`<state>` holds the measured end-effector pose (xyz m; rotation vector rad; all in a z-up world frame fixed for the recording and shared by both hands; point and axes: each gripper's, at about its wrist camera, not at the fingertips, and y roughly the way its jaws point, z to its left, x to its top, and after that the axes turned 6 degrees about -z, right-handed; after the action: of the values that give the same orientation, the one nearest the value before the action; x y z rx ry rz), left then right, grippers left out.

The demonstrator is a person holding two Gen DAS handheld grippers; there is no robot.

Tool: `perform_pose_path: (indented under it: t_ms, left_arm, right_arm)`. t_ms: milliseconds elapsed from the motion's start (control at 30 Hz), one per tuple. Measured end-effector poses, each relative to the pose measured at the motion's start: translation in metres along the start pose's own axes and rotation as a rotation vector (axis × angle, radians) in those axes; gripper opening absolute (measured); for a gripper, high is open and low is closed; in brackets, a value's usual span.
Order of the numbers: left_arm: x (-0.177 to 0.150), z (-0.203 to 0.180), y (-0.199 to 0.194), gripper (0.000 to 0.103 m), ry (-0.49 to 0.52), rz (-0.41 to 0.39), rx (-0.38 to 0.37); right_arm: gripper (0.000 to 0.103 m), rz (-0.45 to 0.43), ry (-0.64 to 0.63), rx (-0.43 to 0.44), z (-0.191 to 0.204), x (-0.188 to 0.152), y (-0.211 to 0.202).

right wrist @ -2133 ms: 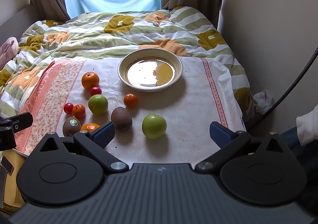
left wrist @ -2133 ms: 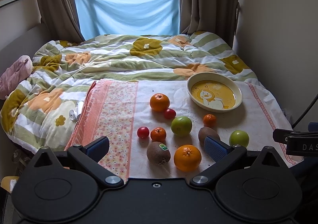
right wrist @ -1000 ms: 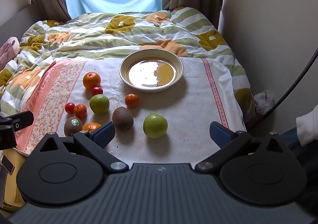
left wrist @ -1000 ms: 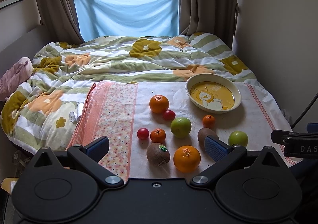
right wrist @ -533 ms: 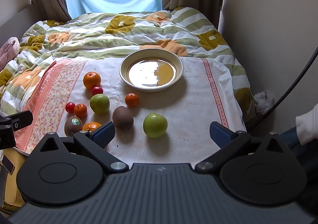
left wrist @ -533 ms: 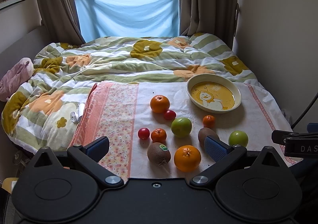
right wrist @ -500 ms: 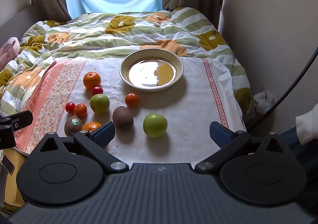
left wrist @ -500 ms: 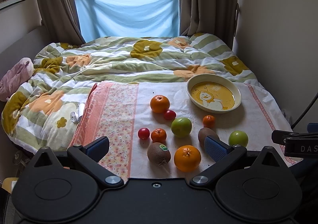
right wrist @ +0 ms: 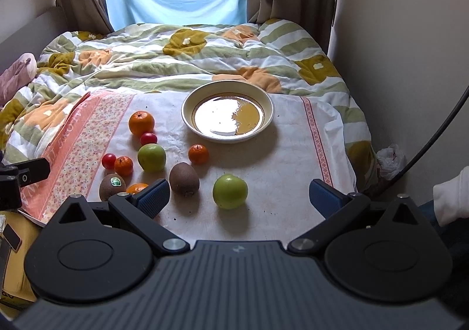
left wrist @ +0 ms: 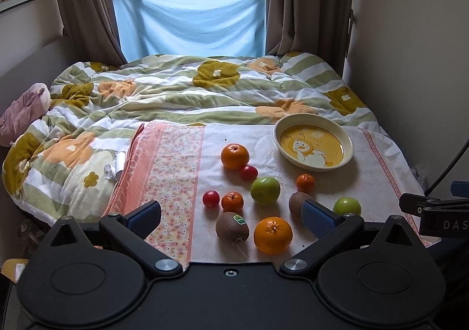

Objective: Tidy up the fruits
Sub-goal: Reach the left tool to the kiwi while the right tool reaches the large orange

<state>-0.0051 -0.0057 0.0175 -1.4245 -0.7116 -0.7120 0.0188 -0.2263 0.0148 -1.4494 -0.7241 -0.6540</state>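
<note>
Both tools hover at the foot of a bed, jaws spread wide and gripping nothing. The left tool (left wrist: 231, 217) frames a stickered kiwi (left wrist: 232, 227) and a large orange (left wrist: 273, 235) lying just beyond its fingertips; its right pad partly covers a second kiwi (left wrist: 295, 203). The right tool (right wrist: 239, 194) brackets a green apple (right wrist: 229, 191) and that second kiwi (right wrist: 184, 179), with its left pad hiding most of the large orange.

The fruit lies scattered on a white cloth (right wrist: 281, 166) with a pink floral border, spread over a flowered quilt (left wrist: 181, 95). Farther back sit another green apple (left wrist: 265, 190), three smaller oranges and two red tomatoes. A yellow bowl (left wrist: 346, 139) stands at the far right of the cloth, apart from all fruit and holding none.

The left view shows a duck printed inside the bowl; in the right view glare washes it out. Only the right view catches a white sleeve (right wrist: 451, 195) at the edge.
</note>
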Motion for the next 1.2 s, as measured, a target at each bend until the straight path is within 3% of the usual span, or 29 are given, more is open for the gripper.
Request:
perform_pose_path:
  t_ms: [233, 367, 767, 1200]
  left_arm:
    - [-0.007, 0.010, 0.011, 0.103, 0.043, -0.006, 0.048]
    - [-0.014, 0.023, 0.029, 0.103, 0.076, 0.016, 0.021]
    - [-0.040, 0.050, 0.111, 0.103, 0.286, 0.070, -0.212]
    - [-0.056, 0.051, 0.186, 0.090, 0.434, 0.149, -0.434]
  right_arm:
    - [0.103, -0.038, 0.023, 0.129, -0.003, 0.002, 0.007]
    - [0.103, 0.018, 0.015, 0.137, 0.011, -0.002, 0.026]
    - [0.103, 0.131, 0.142, 0.104, 0.057, -0.031, 0.091]
    - [0.103, 0.187, 0.198, 0.071, 0.103, -0.050, 0.136]
